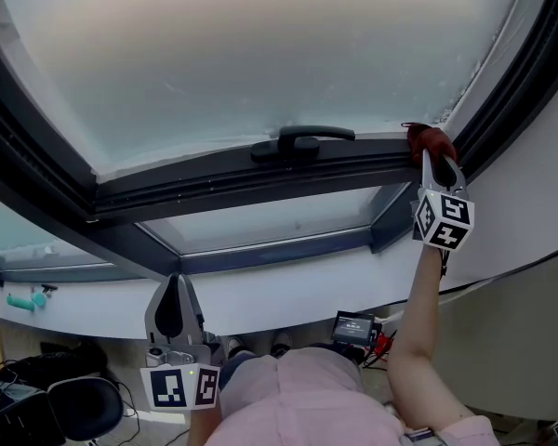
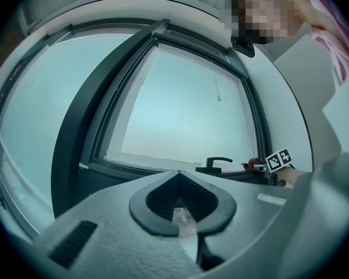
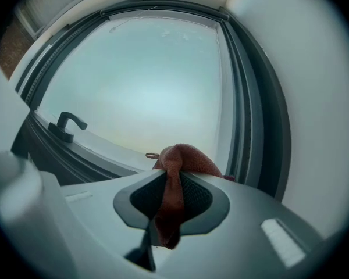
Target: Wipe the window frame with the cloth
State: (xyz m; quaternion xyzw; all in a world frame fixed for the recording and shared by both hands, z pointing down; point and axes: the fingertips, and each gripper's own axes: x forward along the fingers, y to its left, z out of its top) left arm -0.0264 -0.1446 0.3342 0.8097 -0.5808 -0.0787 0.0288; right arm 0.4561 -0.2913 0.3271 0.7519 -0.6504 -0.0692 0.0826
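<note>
A dark grey window frame (image 1: 260, 170) runs across the head view, with a black handle (image 1: 302, 142) on its lower rail. My right gripper (image 1: 435, 161) is raised to the rail's right end, shut on a reddish-brown cloth (image 1: 430, 141) that presses against the frame near the corner. In the right gripper view the cloth (image 3: 180, 161) bunches out past the jaws, with the frame's right upright (image 3: 262, 132) just beyond. My left gripper (image 1: 172, 316) hangs low below the sill, shut with nothing in it; its view shows the window frame (image 2: 104, 150) and the handle (image 2: 216, 163) farther off.
A white sill (image 1: 288, 286) and a white wall (image 1: 539, 203) border the window. Below are an office chair (image 1: 70, 407), a teal tool (image 1: 26, 299) at the left, and a small device (image 1: 353, 326) by the person's arm (image 1: 414, 342).
</note>
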